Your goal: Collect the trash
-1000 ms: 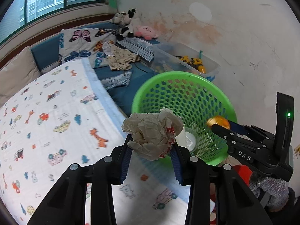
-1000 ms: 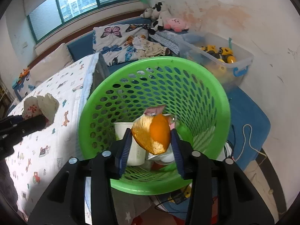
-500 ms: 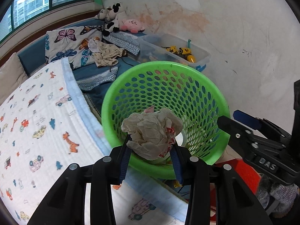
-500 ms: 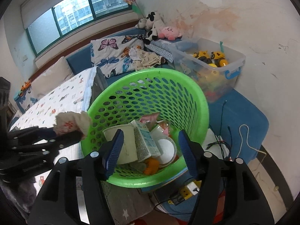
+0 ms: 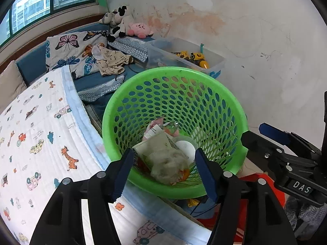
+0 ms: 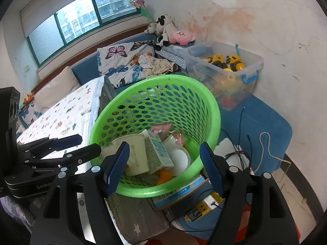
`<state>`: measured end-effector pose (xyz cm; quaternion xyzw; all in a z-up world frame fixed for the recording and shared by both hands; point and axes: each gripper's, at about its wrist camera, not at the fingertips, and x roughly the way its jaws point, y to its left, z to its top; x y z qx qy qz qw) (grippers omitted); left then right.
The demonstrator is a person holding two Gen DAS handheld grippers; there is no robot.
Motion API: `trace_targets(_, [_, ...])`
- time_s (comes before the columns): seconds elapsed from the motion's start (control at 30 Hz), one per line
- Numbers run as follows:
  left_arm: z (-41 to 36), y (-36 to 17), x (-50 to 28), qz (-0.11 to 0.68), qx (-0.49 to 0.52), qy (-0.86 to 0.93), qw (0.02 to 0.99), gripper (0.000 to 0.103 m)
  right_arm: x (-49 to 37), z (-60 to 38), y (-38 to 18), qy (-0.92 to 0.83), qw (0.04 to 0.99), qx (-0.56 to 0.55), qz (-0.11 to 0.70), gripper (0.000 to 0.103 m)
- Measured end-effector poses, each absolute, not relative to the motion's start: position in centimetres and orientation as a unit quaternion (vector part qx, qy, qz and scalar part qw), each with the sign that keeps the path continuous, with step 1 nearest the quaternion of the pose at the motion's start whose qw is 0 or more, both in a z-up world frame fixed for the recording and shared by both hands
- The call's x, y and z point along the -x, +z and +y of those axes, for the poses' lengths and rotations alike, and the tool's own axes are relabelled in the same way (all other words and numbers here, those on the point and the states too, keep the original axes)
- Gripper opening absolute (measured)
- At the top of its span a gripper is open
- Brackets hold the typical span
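Both grippers hang over the green basket (image 5: pixel 204 94), pointing down into it. Left gripper (image 5: pixel 164 166): jaws have just been opening, now apart, nothing between the pads. Right gripper (image 6: pixel 164 164): jaws have also just been opening, now spread and empty.

Key relation: the crumpled paper wad (image 5: pixel 169 168) lies in the basket straight below the left gripper, loose and clear of both pads. Orange peel (image 6: pixel 163 175) sits at the basket bottom just under the right gripper. Neither piece of trash is held by anything.

Basket stands beside the bed with the printed quilt (image 5: pixel 36 134), its rim near the mattress edge. Contents, big to small: paper cup (image 6: pixel 134 153) on its side, small carton (image 6: pixel 158 153) leaning against it, a white round lid (image 6: pixel 179 159), the paper wad, the peel, a pink wrapper (image 6: pixel 161 127) at the back.

Clear plastic bin (image 6: pixel 226 69) against the wall holds yellow toy vehicles; not trash.

Judgement: this drop looks done. Next move is likely pulling both grippers up and going after more trash; none is visible on the quilt.
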<state>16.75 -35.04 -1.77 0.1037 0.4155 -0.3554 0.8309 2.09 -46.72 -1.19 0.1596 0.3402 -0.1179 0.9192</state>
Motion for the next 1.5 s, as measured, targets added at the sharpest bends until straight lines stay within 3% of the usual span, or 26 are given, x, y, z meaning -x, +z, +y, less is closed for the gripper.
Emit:
trace_targets(0.57, [-27.1,1.1,-15.7,0.378,-0.084,-0.313,0.867,0.085,-1.6,-41.9,0.0,-0.084,0.929,-0.138,0.333,0.08])
trace_targets(0.93, [-18.2,2.0,-14.9,0.363,-0.054,-0.25,0.896,0.092,-2.0,-35.5,0.6,-0.04,0.935,-0.103,0.337,0.089])
trace_targets(1.5, [-7.6,1.5,-11.3,0.354,-0.038,-0.171,0.919,0.093,-2.4,-26.9,0.4,0.013,0.937,-0.073,0.341,0.097])
